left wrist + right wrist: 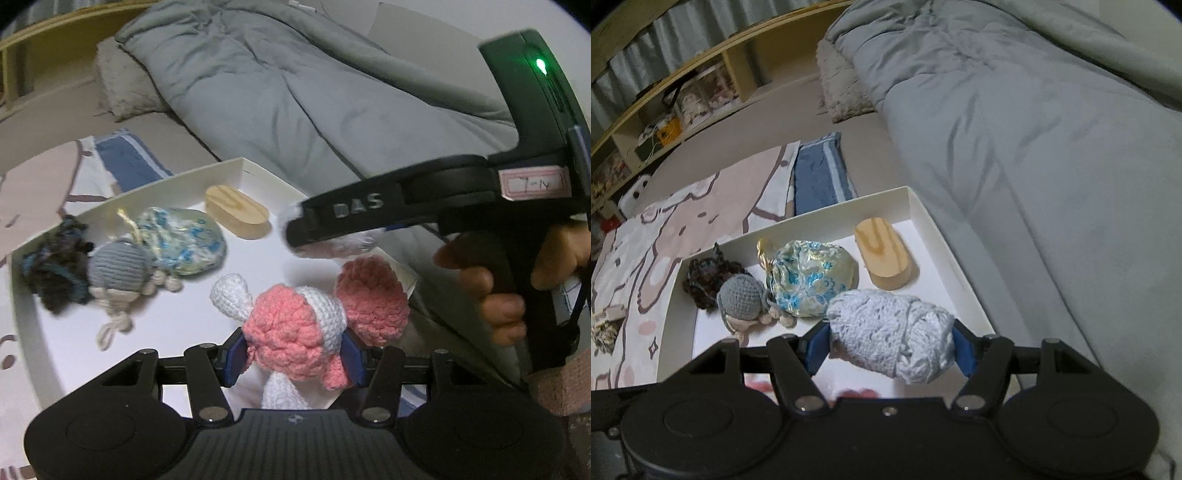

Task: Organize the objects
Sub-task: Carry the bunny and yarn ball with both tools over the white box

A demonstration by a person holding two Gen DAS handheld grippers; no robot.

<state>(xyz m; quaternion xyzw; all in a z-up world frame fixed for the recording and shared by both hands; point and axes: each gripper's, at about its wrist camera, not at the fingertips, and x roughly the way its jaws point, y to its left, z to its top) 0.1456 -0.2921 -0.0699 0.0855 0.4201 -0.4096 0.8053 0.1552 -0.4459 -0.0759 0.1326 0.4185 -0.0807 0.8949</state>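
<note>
Spreading behind everything, the grey duvet (1015, 122) is filling the far field from twelve round to three o'clock. Nearer, the white box (945, 236) is lying on the bed, and I am hovering over its near half with both tools.

At its far wall, running from nine to one o'clock, the dark yarn tangle (701, 280), the grey crochet doll (742, 291), the blue brocade pouch (809, 280) and the wooden block (882, 254) are sitting in a row, the doll touching both neighbours.

My left gripper (295, 354) is clenching the pink and white crochet toy (295, 325) across its plump body, its ear and limb flopping free. My right gripper (892, 343) is squeezing the pale blue knitted bundle (890, 328) around its middle, over the box's near right part.

Both look light, soft and springy, so I judge they are yielding under the pads rather than slipping; gripping the thickest part is wisest, since loose loops could be snagging on release.
</note>
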